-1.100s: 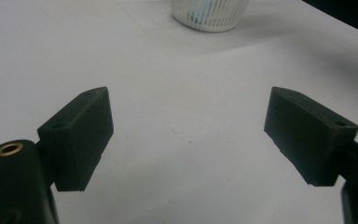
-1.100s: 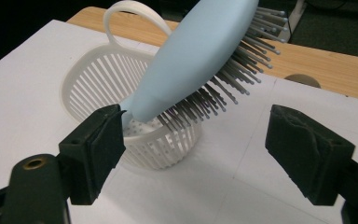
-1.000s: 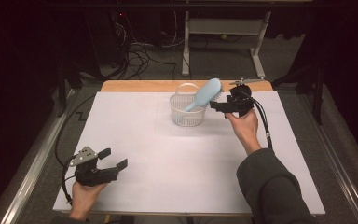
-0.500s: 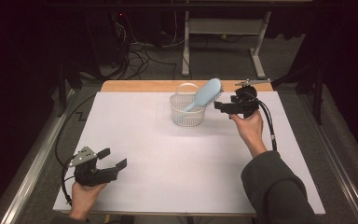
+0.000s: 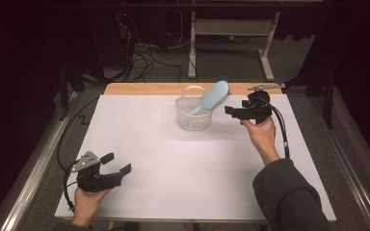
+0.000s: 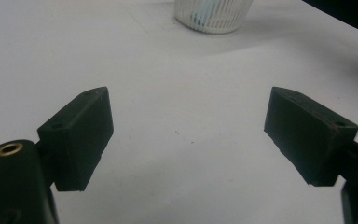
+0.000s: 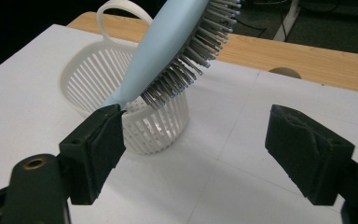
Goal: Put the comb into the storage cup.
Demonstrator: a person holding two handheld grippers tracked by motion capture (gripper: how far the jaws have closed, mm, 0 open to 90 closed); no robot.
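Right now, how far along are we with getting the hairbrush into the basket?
Done: the blue hairbrush stands handle-down in the white basket, its head leaning over the rim. In hand: nothing; the right tool is open beside the basket with its jaws apart from the brush, and the left tool sits open near the table's front edge. Left: probably just drawing the right tool away.

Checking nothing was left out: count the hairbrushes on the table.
1. The light blue hairbrush stands handle-down in the white basket at the far middle of the table, head leaning over the rim. Others could be hidden inside.
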